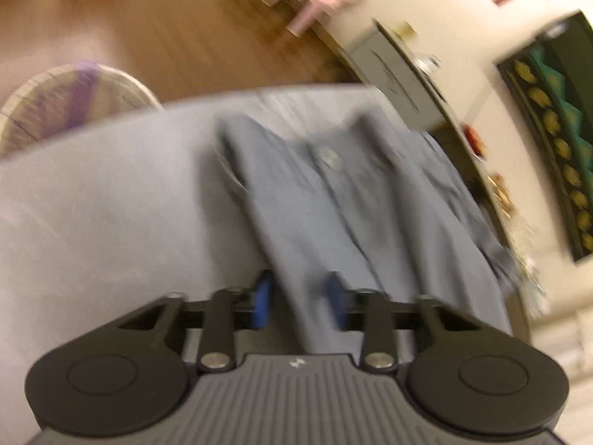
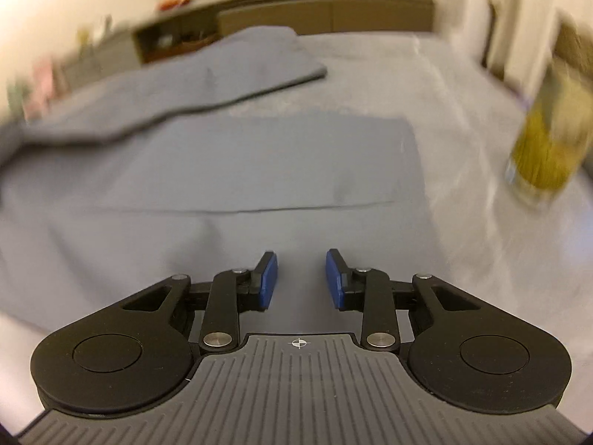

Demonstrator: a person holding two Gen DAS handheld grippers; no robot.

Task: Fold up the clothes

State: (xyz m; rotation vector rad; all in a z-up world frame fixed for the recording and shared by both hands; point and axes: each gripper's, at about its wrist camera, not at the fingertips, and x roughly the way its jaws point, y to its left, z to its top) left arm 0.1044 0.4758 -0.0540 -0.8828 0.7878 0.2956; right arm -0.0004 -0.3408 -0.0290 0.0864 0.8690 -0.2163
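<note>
A grey-blue garment (image 1: 333, 200) with a button at its far end lies lengthwise on a pale grey cloth-covered surface (image 1: 111, 204). My left gripper (image 1: 299, 296) hovers over the garment's near end. Its blue pads (image 1: 262, 298) stand apart, and the cloth shows in the gap without being pinched. In the right wrist view the same garment (image 2: 222, 163) is spread flat, with a folded part (image 2: 207, 81) lying across its far left. My right gripper (image 2: 301, 278) is open just above the flat cloth, with nothing between its fingers. Both views are motion-blurred.
A woven basket (image 1: 48, 100) with a purple strip stands off the surface's far left, on a wooden floor (image 1: 166, 26). A blurred yellow-green object (image 2: 548, 148) stands at the right of the surface. A low dark sideboard (image 2: 326, 11) runs along the wall behind.
</note>
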